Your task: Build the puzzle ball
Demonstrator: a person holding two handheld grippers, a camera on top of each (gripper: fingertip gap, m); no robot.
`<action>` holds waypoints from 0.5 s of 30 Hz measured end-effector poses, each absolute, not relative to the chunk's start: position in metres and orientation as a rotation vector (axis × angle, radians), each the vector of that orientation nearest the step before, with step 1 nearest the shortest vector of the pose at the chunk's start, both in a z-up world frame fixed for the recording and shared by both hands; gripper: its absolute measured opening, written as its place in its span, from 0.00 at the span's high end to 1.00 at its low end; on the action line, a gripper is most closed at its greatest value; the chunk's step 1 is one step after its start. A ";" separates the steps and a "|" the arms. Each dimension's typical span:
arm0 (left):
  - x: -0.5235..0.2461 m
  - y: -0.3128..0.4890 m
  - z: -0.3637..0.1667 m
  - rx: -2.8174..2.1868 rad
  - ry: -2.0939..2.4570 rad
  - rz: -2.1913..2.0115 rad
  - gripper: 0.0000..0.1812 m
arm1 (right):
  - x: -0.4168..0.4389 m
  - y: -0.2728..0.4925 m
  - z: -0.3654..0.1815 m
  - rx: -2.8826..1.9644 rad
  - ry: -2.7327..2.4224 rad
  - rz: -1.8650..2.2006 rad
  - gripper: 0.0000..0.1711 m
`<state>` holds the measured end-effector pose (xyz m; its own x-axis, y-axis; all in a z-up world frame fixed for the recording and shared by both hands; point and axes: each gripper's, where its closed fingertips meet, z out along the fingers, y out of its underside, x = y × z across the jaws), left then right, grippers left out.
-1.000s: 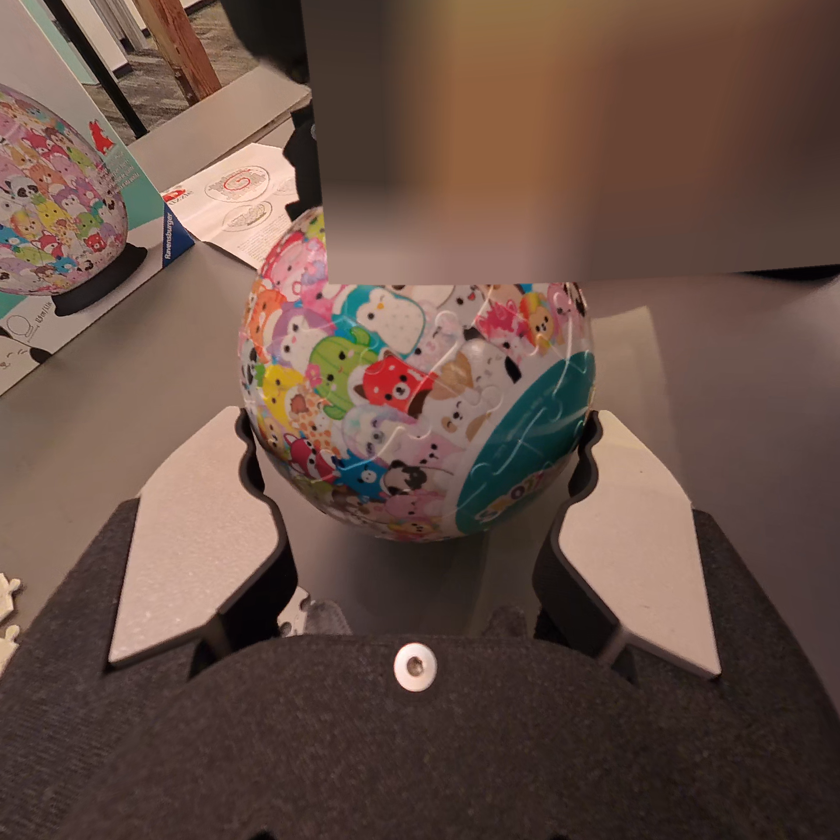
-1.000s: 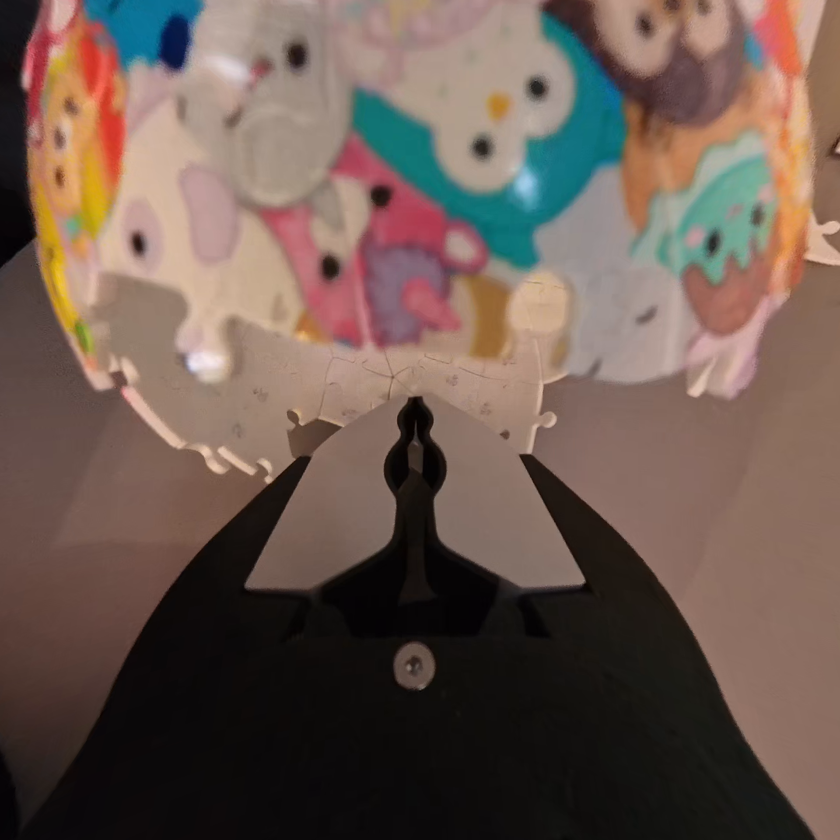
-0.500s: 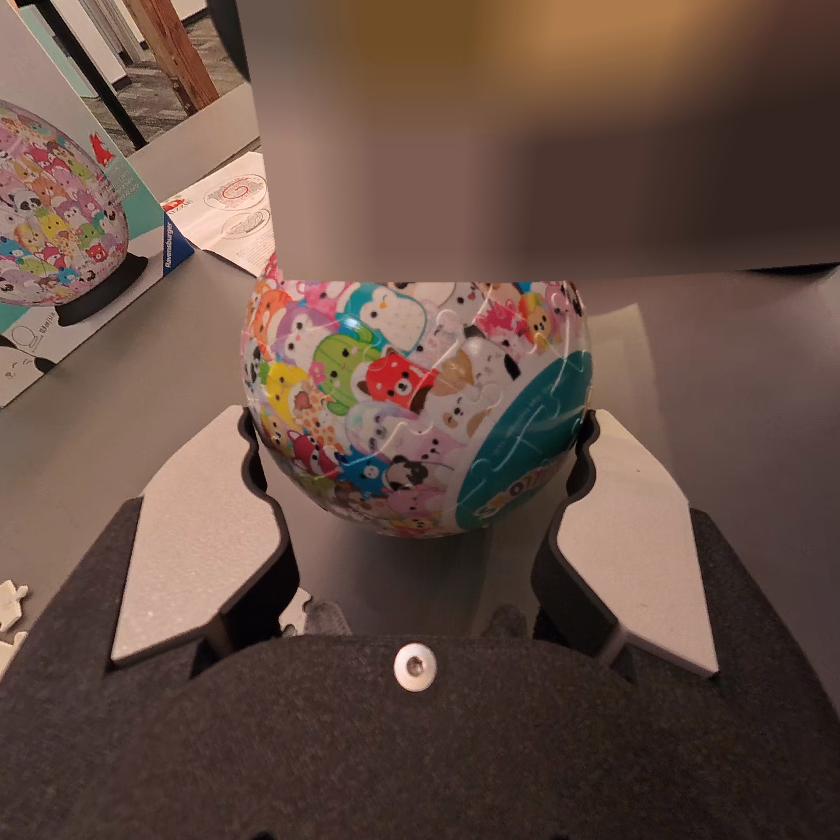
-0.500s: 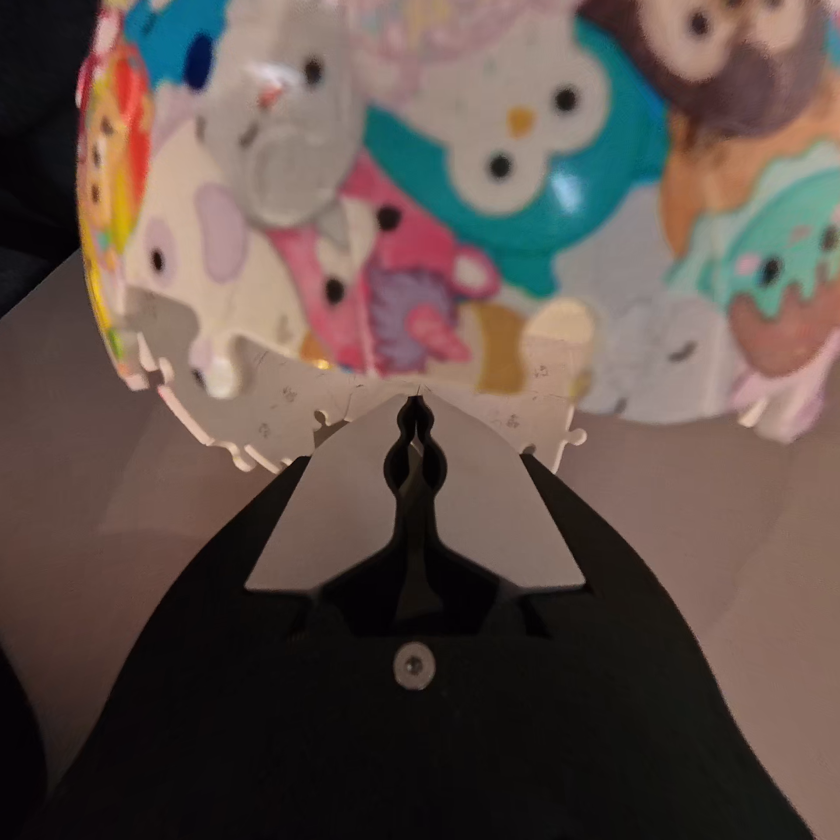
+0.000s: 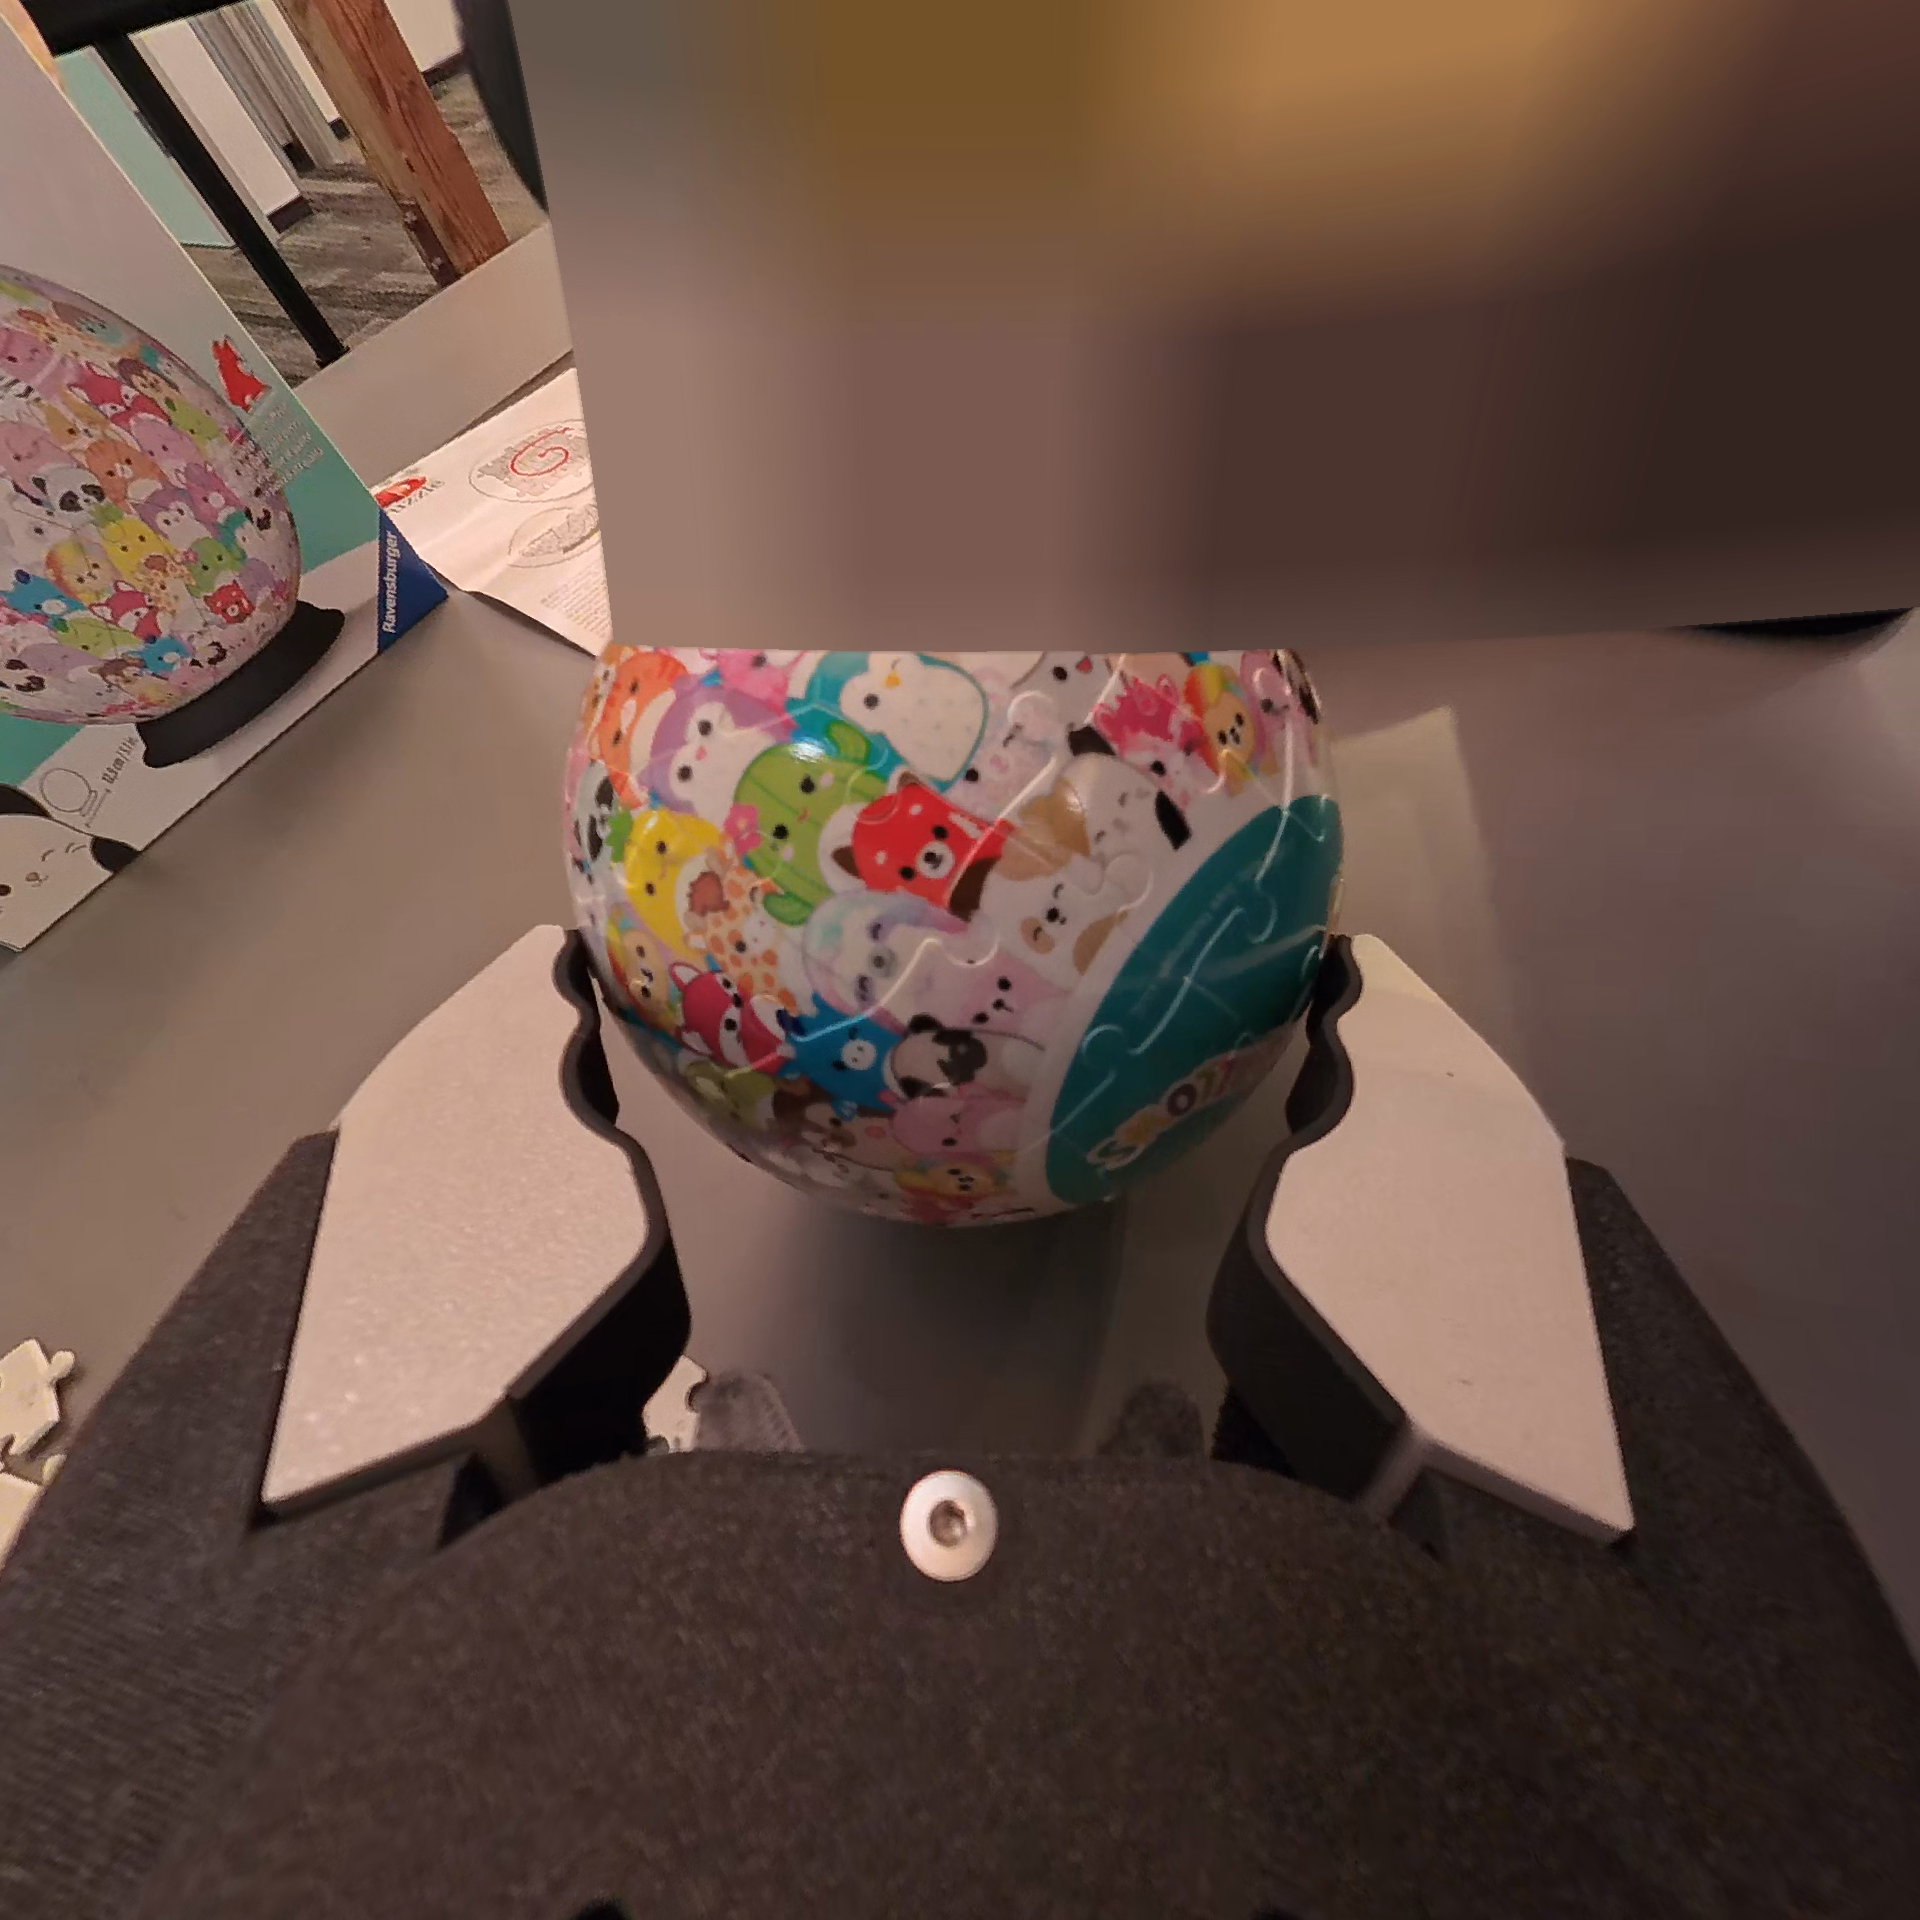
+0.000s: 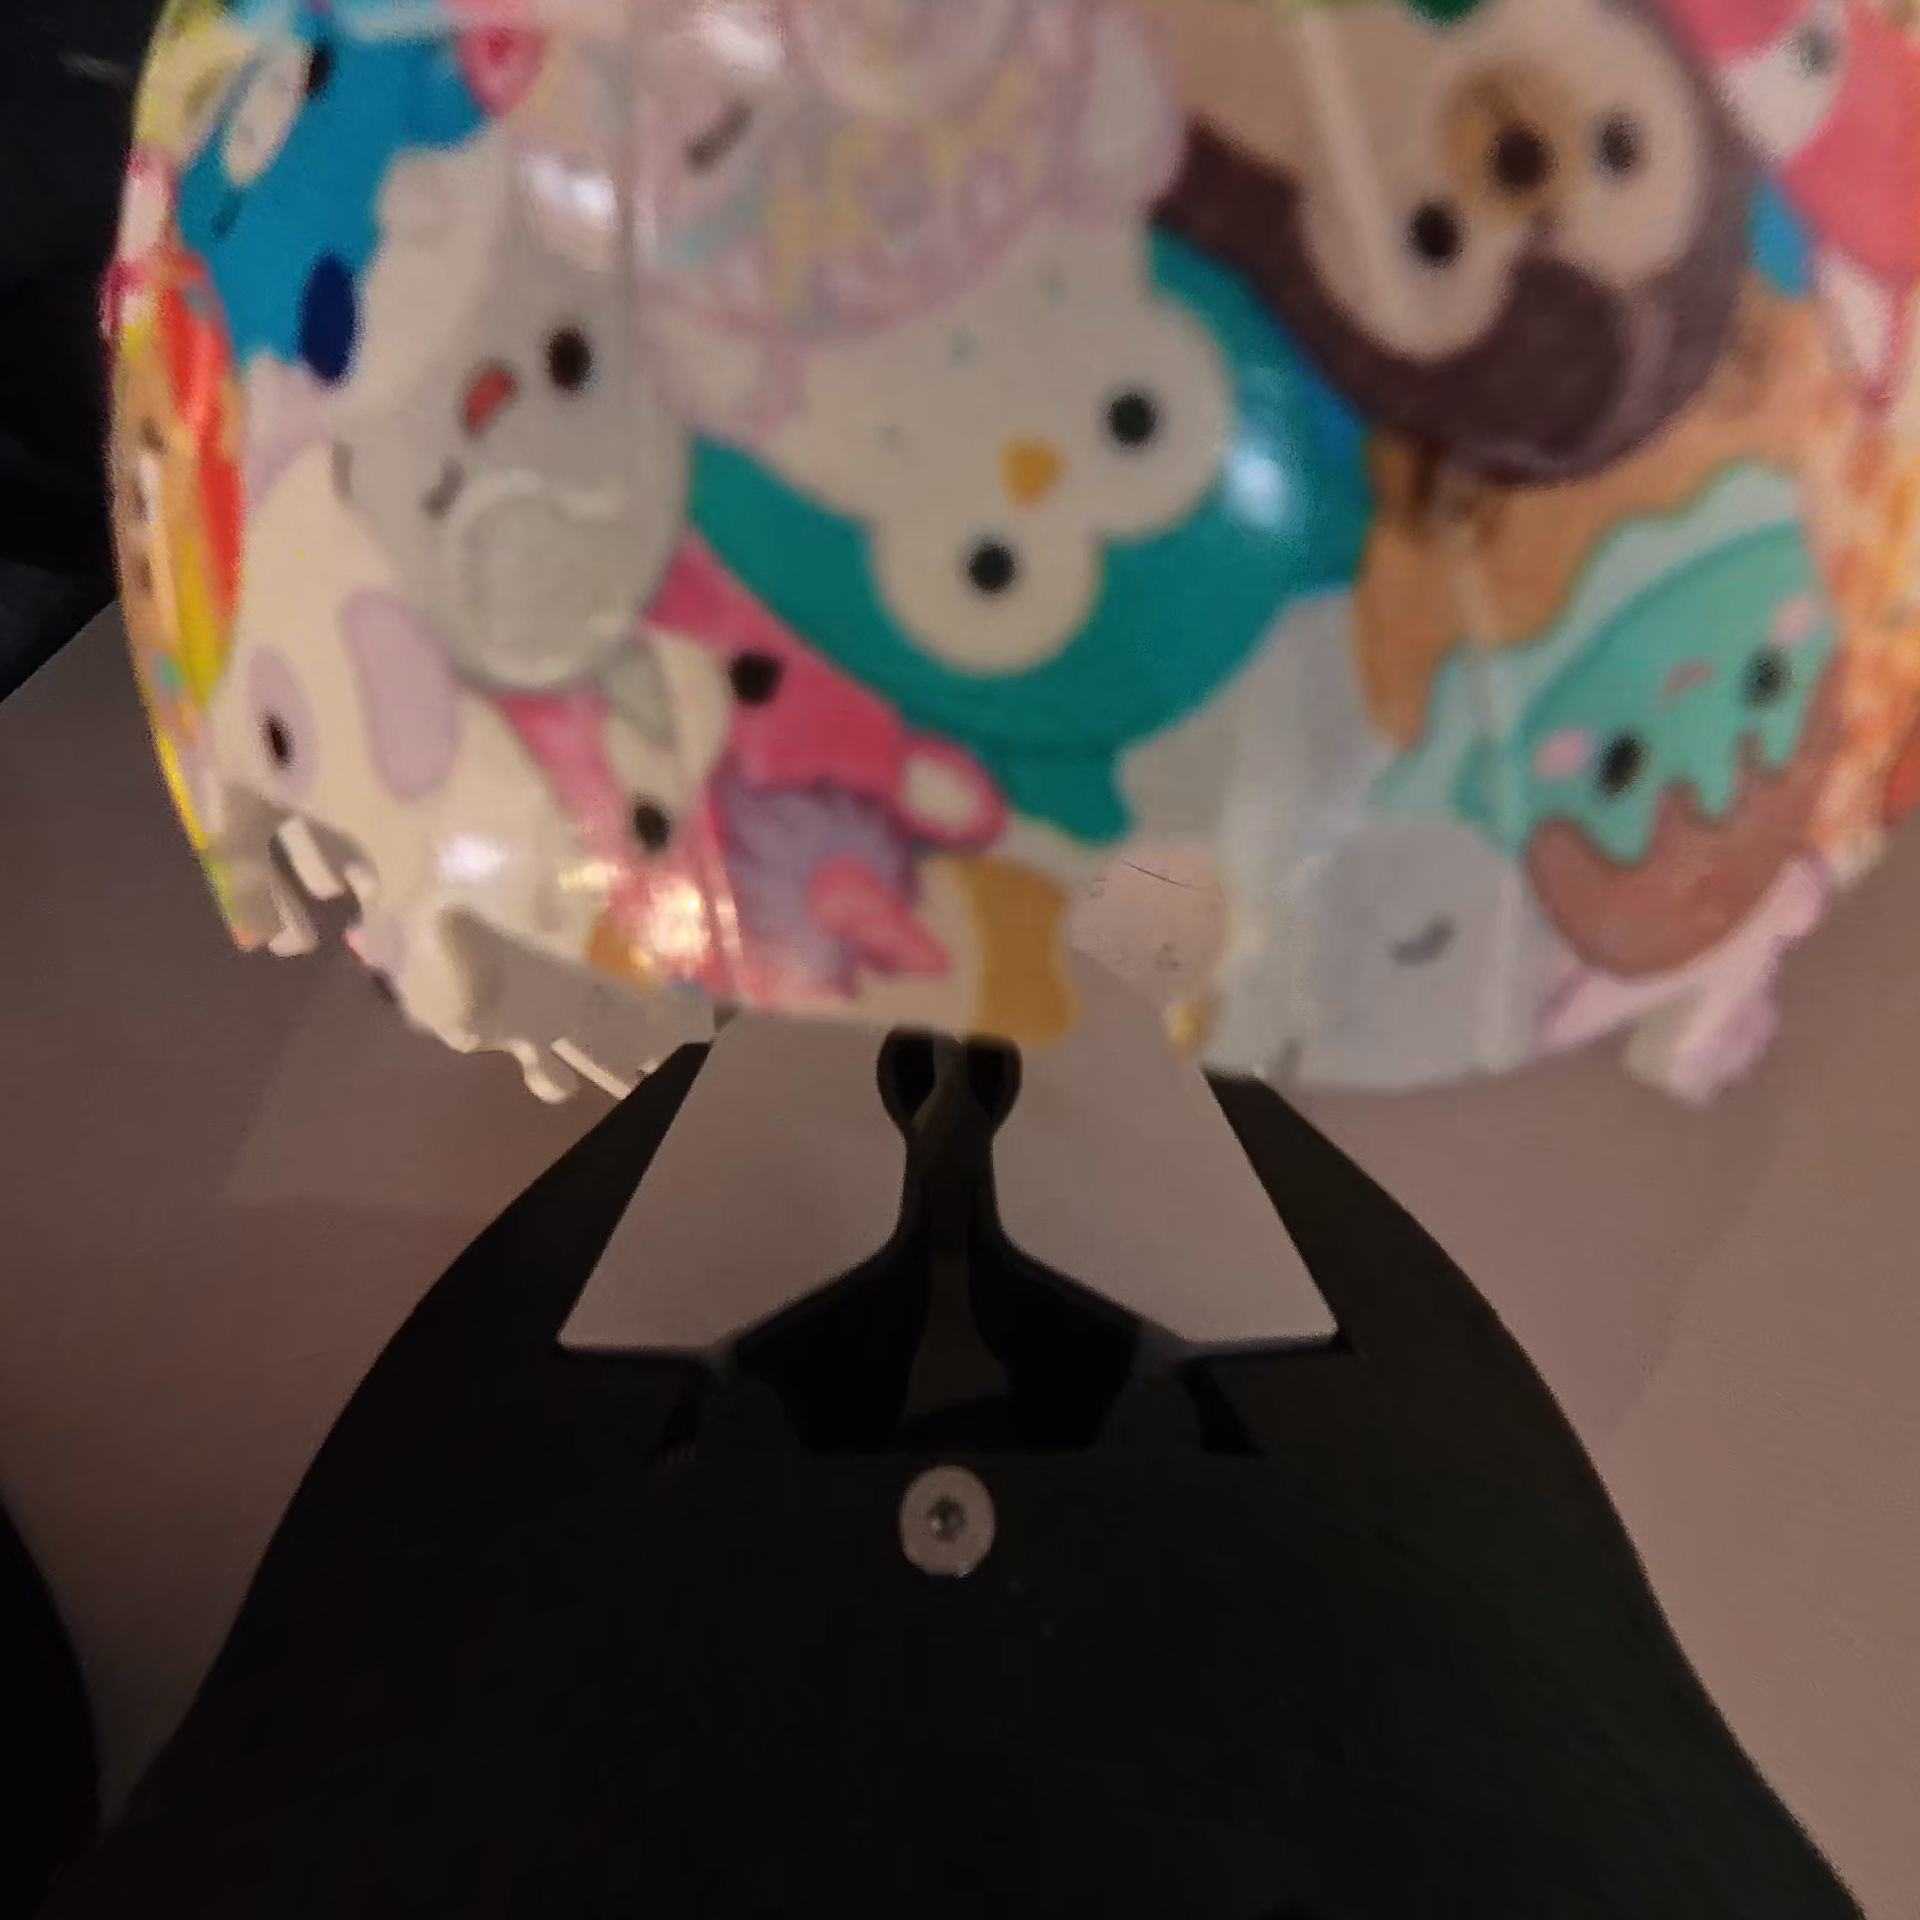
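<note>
The puzzle ball (image 5: 883, 883) is a colourful sphere of cartoon animals with a teal patch, and its top is hidden by a blurred patch. My left gripper (image 5: 958, 966) spans it, with one fingertip on each side. In the right wrist view the ball (image 6: 1039, 520) fills the upper frame, and its lower rim shows jagged white piece edges (image 6: 499, 997). My right gripper (image 6: 948, 1044) is shut with its tips tucked under that rim. A thin pale sliver, seemingly a puzzle piece held edge-on, shows between its jaws.
The puzzle's box (image 5: 156, 623) stands at the left on the grey table (image 5: 1610, 935). A printed instruction sheet (image 5: 520, 520) lies behind it. Loose white pieces (image 5: 31, 1382) lie at the near left, and another piece (image 5: 681, 1403) lies under my left gripper. Left tips to right tips: about 7 cm.
My right gripper has pushed in toward the ball's lower rim, and its tips are now hidden under it. The ball looks larger and turned slightly. My left gripper still spans the ball.
</note>
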<state>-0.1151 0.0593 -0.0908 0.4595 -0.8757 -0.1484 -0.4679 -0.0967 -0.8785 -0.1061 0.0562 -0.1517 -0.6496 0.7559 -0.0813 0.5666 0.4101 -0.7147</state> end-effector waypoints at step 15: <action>-0.116 0.059 -0.090 -1.733 1.157 -0.529 0.31 | -0.101 0.059 -0.152 -1.194 -2.444 1.039 0.99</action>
